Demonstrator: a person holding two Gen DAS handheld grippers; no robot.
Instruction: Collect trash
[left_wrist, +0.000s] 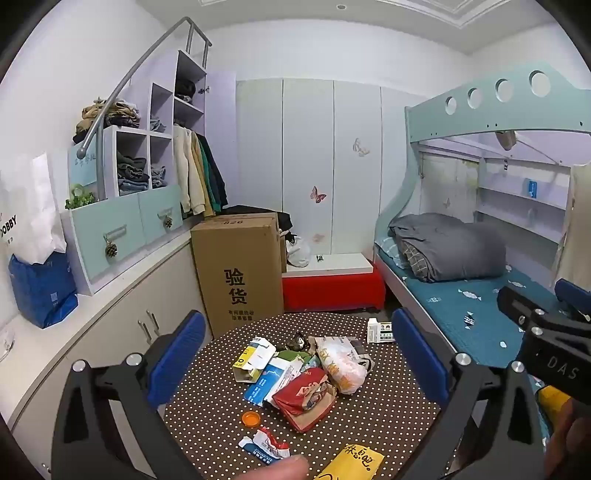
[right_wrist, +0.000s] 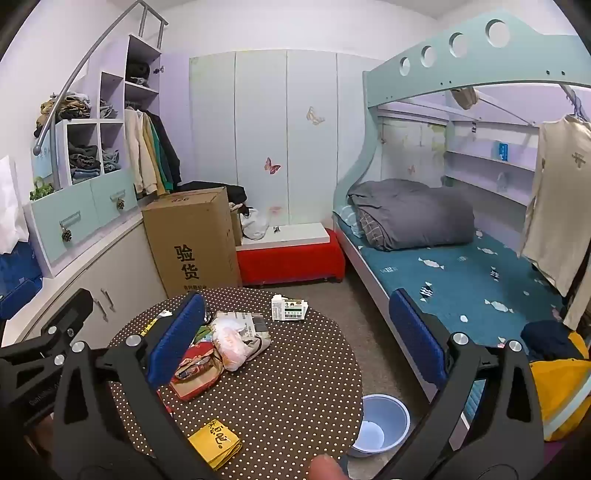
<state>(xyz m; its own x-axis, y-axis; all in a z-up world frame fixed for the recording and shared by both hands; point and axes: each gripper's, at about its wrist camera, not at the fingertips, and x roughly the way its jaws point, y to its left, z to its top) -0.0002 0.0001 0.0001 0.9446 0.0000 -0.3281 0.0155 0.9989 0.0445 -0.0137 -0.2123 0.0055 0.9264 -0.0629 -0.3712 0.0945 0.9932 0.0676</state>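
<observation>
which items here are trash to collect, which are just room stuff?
Job:
- red wrapper
- plastic bag
- blue-white carton
- orange cap
- torn packet
- grey bin, on the floor beside the table

Lying about:
- cardboard box
- grey quilt
- red bench

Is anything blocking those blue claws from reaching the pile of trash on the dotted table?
Nothing visible does. The left gripper and right gripper are open above the table, with clear air down to the trash pile.
</observation>
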